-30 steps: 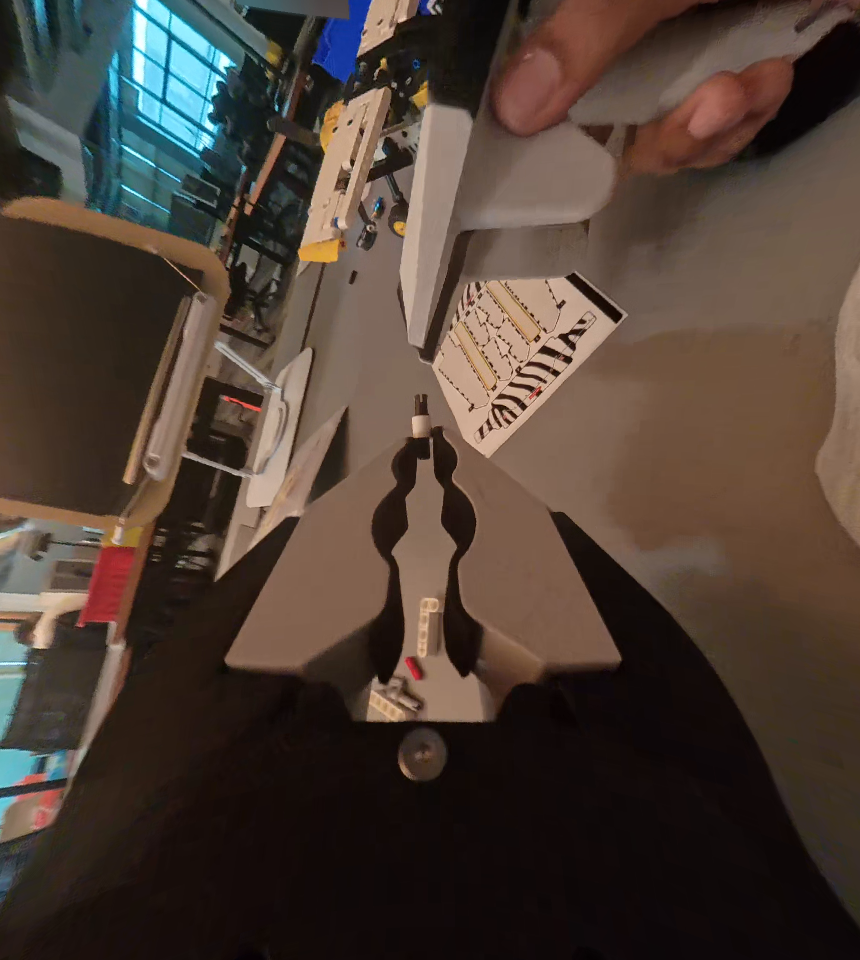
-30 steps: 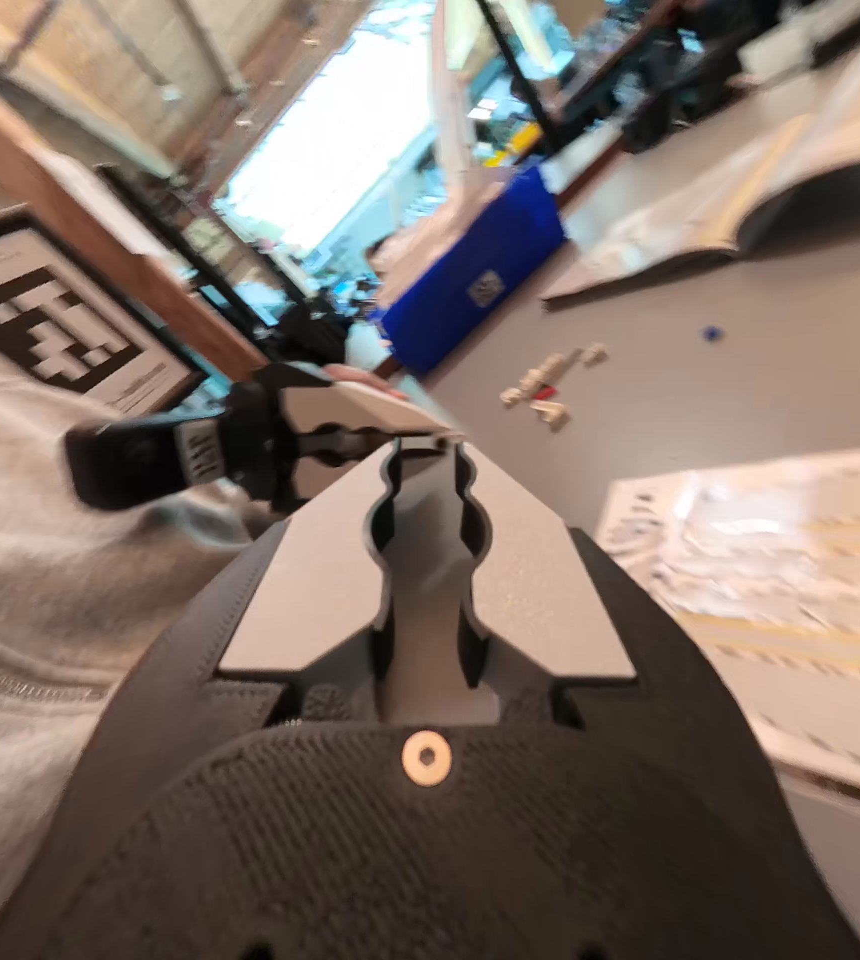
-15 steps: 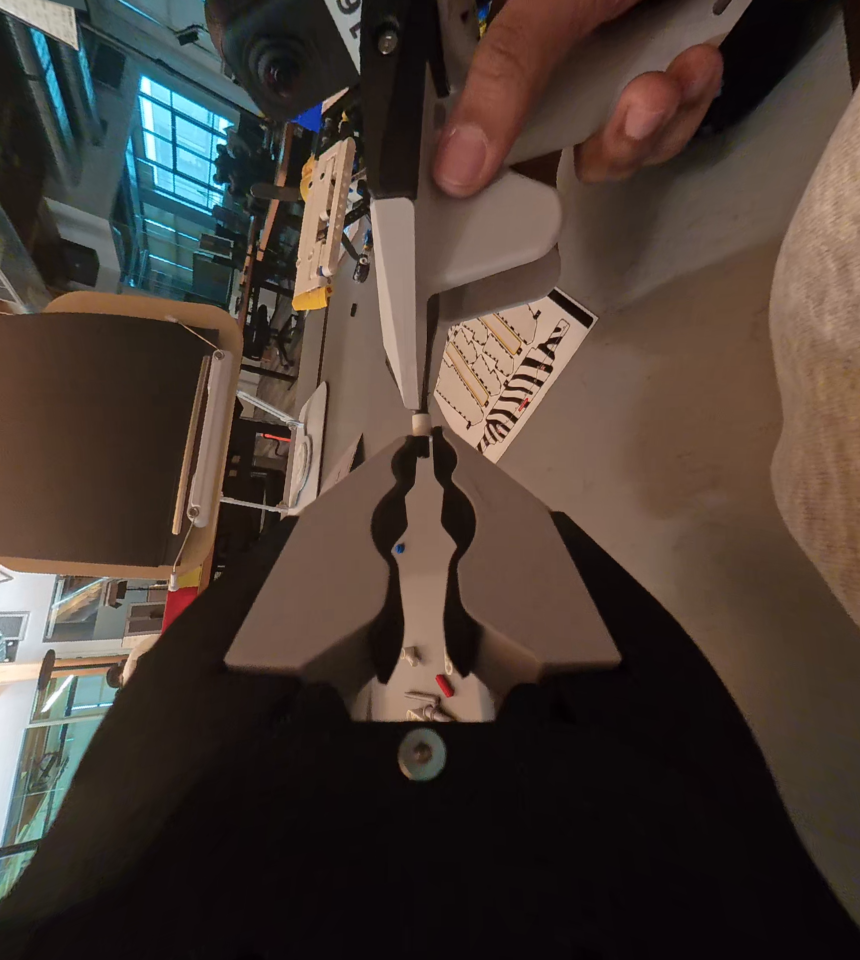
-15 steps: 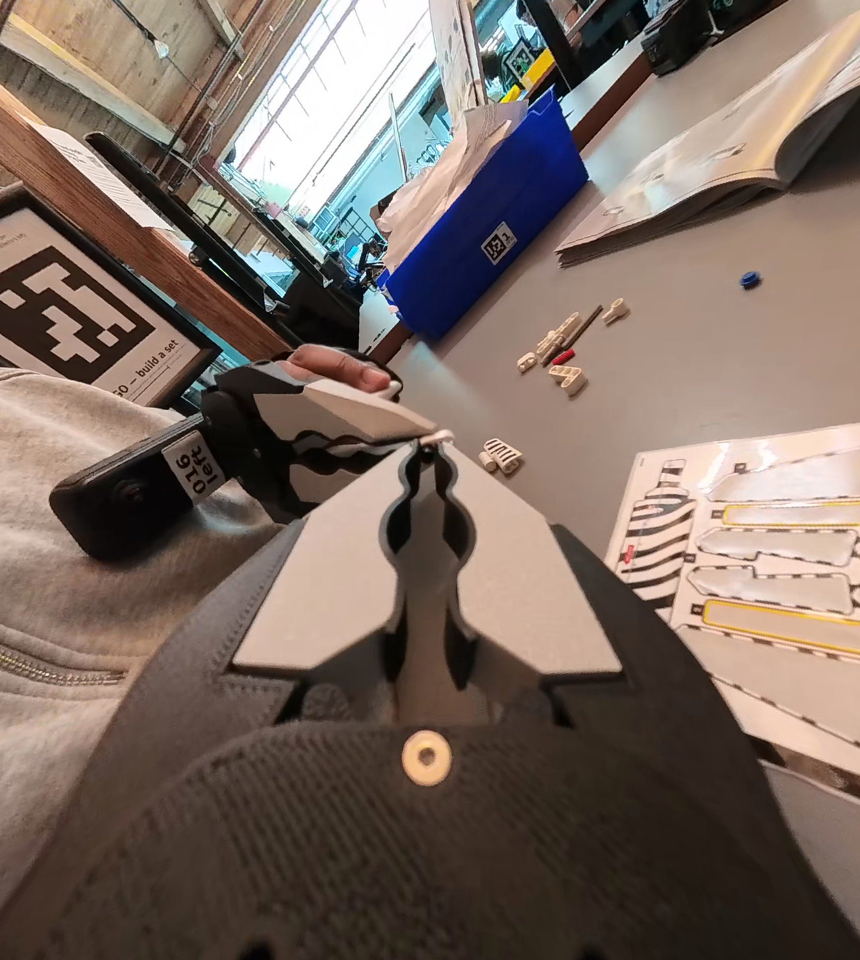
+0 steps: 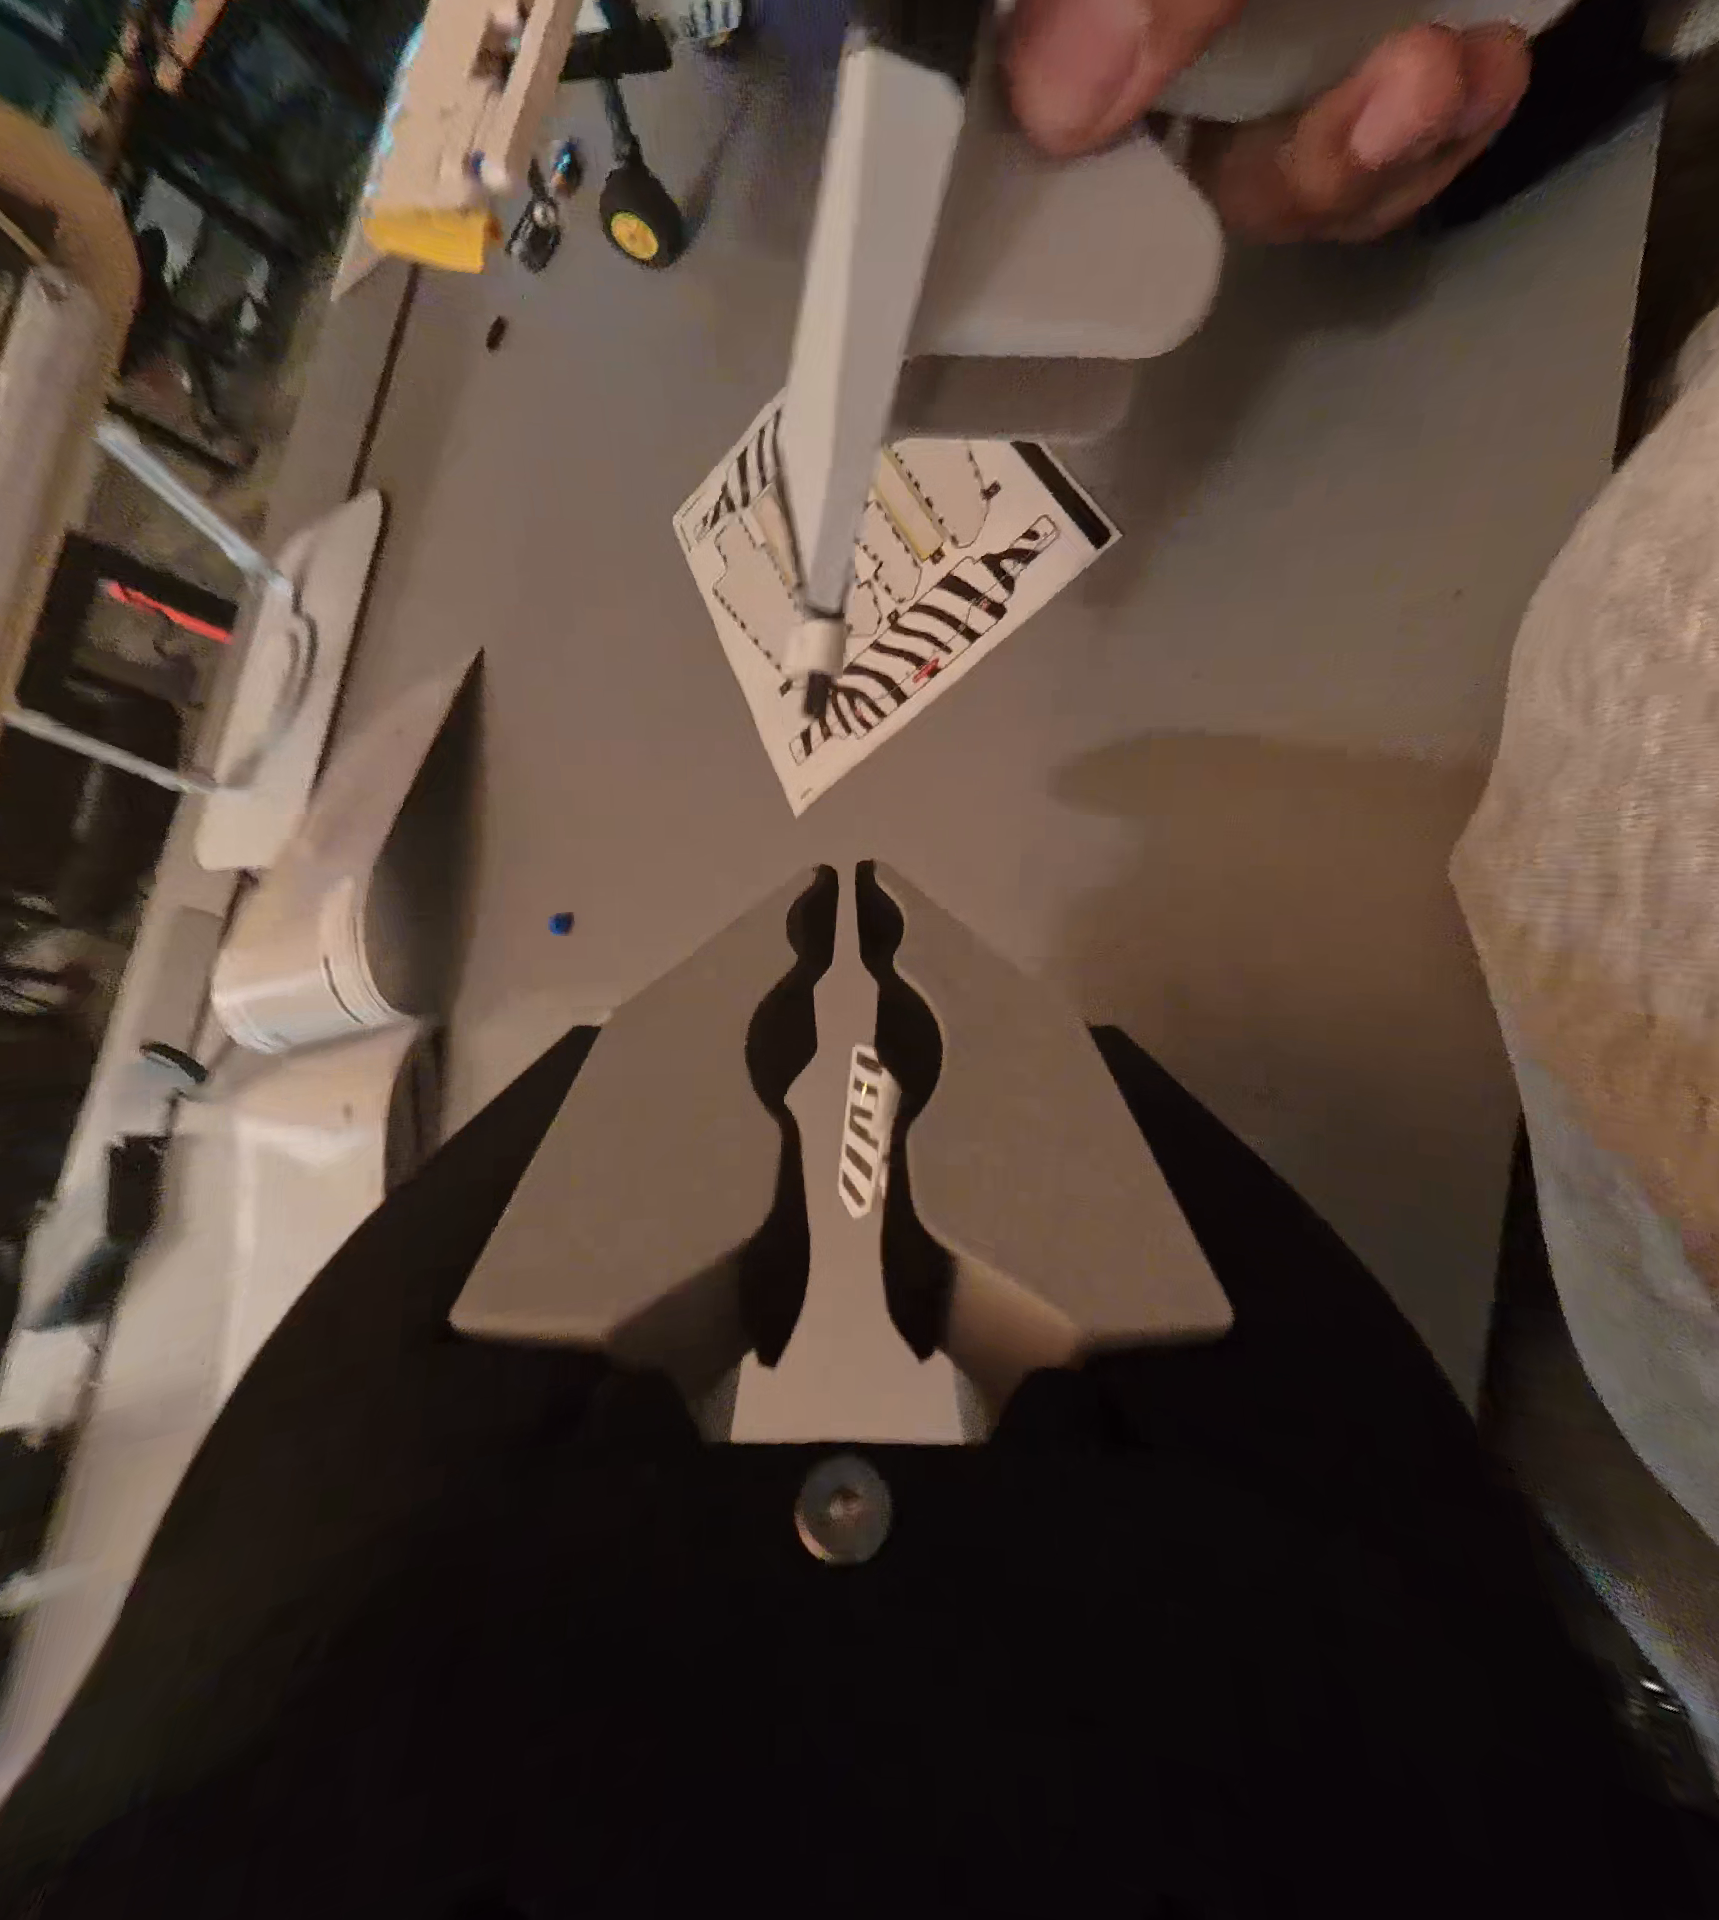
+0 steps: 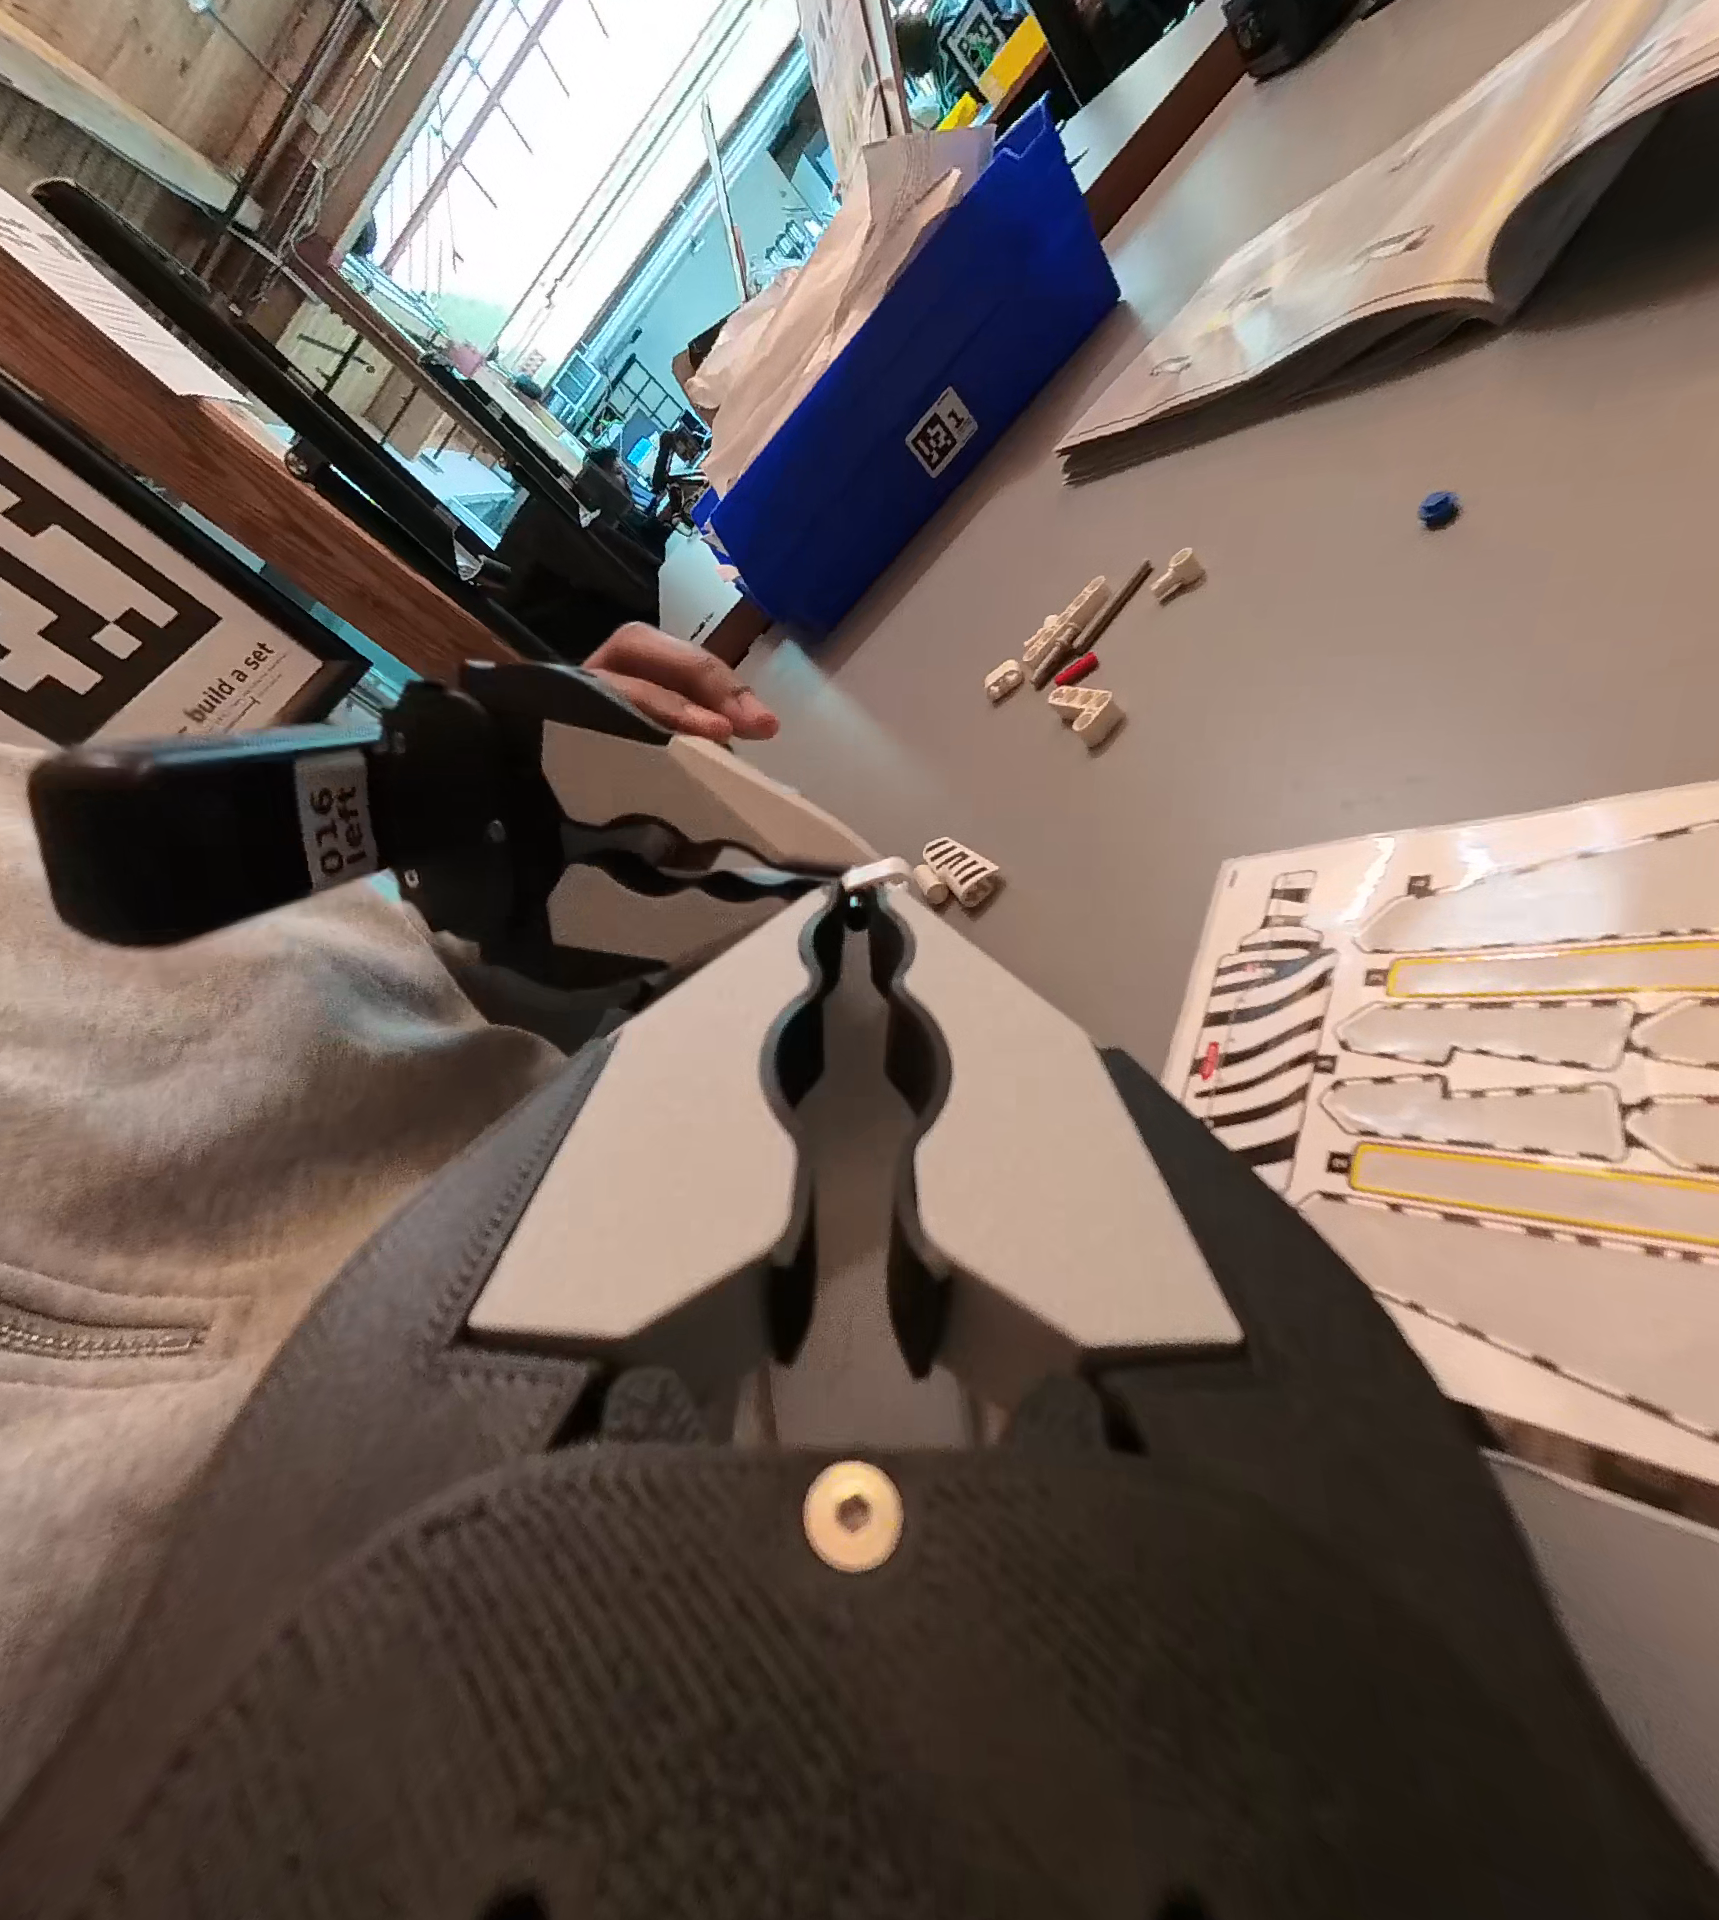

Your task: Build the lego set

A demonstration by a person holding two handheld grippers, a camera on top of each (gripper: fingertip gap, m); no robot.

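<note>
My right gripper (image 6: 863, 902) is shut on a small white connector with a black pin (image 6: 876, 871). In the left wrist view the right gripper (image 5: 822, 608) reaches down from above, with the connector (image 5: 813, 652) at its tip over the sticker sheet (image 5: 980, 613). My left gripper (image 5: 844, 875) stands a little below it, jaws a narrow gap apart and empty. In the right wrist view the left gripper (image 6: 827, 876) points at the connector from the left. A white striped piece (image 5: 865, 1132) lies on the table under the left jaws and also shows in the right wrist view (image 6: 959, 868).
Sticker sheet (image 6: 1509, 1039) at right, loose white and red parts (image 6: 1073, 665), a blue stud (image 6: 1437, 509), an open booklet (image 6: 1406, 239) and a blue bin (image 6: 917, 343) farther off. A part-built model (image 5: 460, 125) and yellow wheel (image 5: 639, 208) lie far back. A grey sleeve (image 5: 1665, 831) is close.
The connector has passed from my left gripper's tips to my right gripper. The two grippers have drawn apart, and the left jaws now hold nothing.
</note>
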